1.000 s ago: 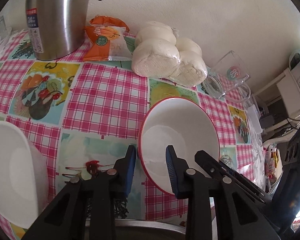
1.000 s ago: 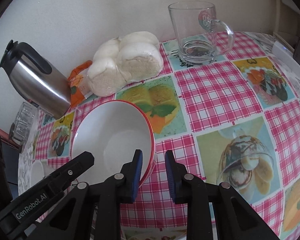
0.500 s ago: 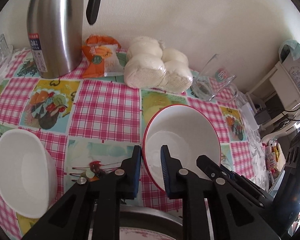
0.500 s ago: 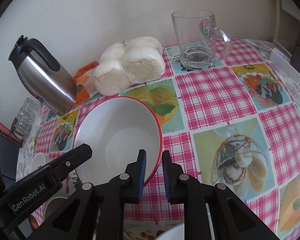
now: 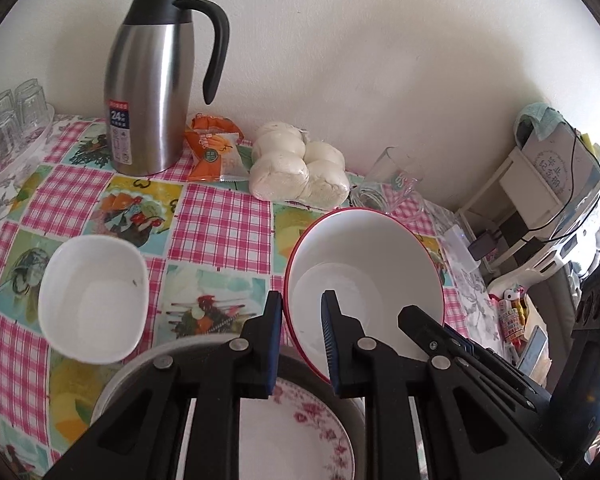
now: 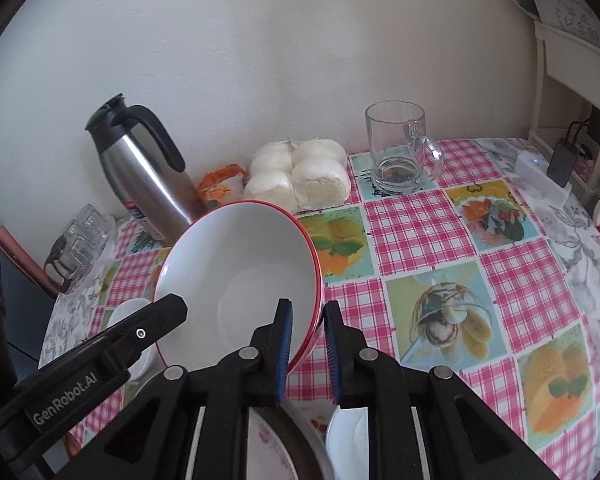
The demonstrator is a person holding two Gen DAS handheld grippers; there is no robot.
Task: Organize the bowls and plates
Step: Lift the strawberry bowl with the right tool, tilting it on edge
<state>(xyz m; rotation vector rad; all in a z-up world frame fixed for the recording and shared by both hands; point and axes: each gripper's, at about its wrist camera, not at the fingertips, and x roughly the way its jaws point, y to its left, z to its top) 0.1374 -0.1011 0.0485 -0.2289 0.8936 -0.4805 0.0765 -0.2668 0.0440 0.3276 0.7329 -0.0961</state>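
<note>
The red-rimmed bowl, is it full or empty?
Empty. The red-rimmed bowl shows only bare white inside in both wrist views, tilted while the left claw and right claw pinch opposite sides of its rim.

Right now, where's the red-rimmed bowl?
The red-rimmed bowl is clamped at its rim by both grippers, left gripper and right gripper, tilted above the checked tablecloth, in front of the buns.

Jug (image 5: 152, 80), snack pkt (image 5: 214, 152), buns (image 5: 296, 168) & mug (image 6: 400, 148) line the wall behind bowl (image 5: 364, 272).
</note>
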